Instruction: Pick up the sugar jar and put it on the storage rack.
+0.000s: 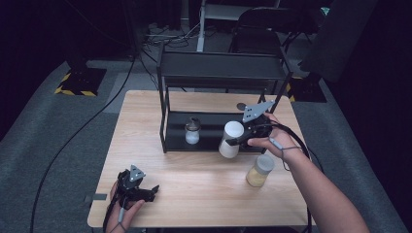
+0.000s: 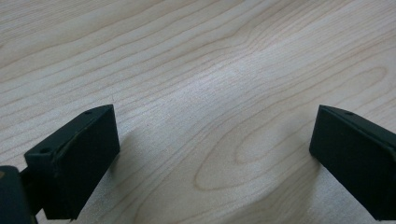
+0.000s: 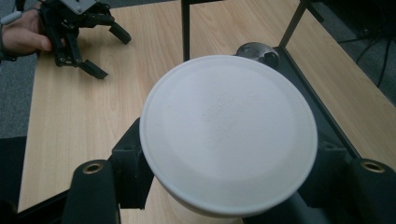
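White-lidded jar (image 1: 230, 139) clamped between right tool (image 1: 241, 138) jaws, left tool (image 1: 144, 193) open on table (image 1: 194, 189)

A lab or recording studio is showing here: black curtains are hanging around a lone wooden table (image 1: 145, 121), cables (image 1: 82, 131) are trailing over grey carpet, and hazard-striped stand bases (image 1: 77, 81) are sitting behind.

Black hand-held gripper (image 1: 236, 141), grey plate (image 1: 257, 111)

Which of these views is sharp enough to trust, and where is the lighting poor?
High view: table evenly lit, surroundings nearly black, rack shelves dark. Left gripper view: wood grain crisp, faint sheen mid-frame. Right gripper view: white jar lid bright, close and slightly soft; left gripper behind is clear.
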`<state>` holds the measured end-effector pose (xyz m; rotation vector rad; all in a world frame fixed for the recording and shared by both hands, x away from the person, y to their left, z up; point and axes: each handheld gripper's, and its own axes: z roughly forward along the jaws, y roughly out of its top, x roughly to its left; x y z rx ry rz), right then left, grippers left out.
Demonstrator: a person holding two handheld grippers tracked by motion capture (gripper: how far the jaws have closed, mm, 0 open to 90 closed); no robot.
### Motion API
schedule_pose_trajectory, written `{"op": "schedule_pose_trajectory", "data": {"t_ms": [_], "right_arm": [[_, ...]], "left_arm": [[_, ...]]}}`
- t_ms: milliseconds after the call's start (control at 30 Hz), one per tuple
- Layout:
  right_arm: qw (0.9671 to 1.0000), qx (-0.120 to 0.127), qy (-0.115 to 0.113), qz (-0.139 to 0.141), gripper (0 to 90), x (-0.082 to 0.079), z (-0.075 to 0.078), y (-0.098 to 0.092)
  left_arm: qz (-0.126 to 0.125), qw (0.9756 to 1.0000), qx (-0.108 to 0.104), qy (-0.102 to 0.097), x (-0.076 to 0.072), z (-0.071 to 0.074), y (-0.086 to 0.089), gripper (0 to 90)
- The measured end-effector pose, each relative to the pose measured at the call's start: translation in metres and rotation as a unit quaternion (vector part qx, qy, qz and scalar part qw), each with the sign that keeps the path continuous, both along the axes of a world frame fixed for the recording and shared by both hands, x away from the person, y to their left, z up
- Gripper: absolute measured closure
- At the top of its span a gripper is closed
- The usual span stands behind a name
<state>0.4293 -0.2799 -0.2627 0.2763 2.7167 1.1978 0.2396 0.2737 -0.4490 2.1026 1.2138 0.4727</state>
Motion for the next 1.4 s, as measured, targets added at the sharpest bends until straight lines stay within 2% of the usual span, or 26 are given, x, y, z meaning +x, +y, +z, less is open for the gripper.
{"op": "schedule_pose_trajectory", "data": {"t_ms": [333,700,1400], "right_arm": [[1.0000,-0.003,-0.002,-0.009,33.5,0.023,-0.010,0.006],[0.9999,0.004,0.006,-0.014,33.5,0.044,-0.024,0.013],[0.9995,-0.002,0.019,-0.026,33.5,0.075,-0.053,0.030]], "left_arm": [[0.000,1.0000,0.000,0.000,0.000,0.000,0.000,1.6],[0.000,1.0000,0.000,0.000,0.000,0.000,0.000,1.6],[0.000,1.0000,0.000,0.000,0.000,0.000,0.000,1.6]]}}
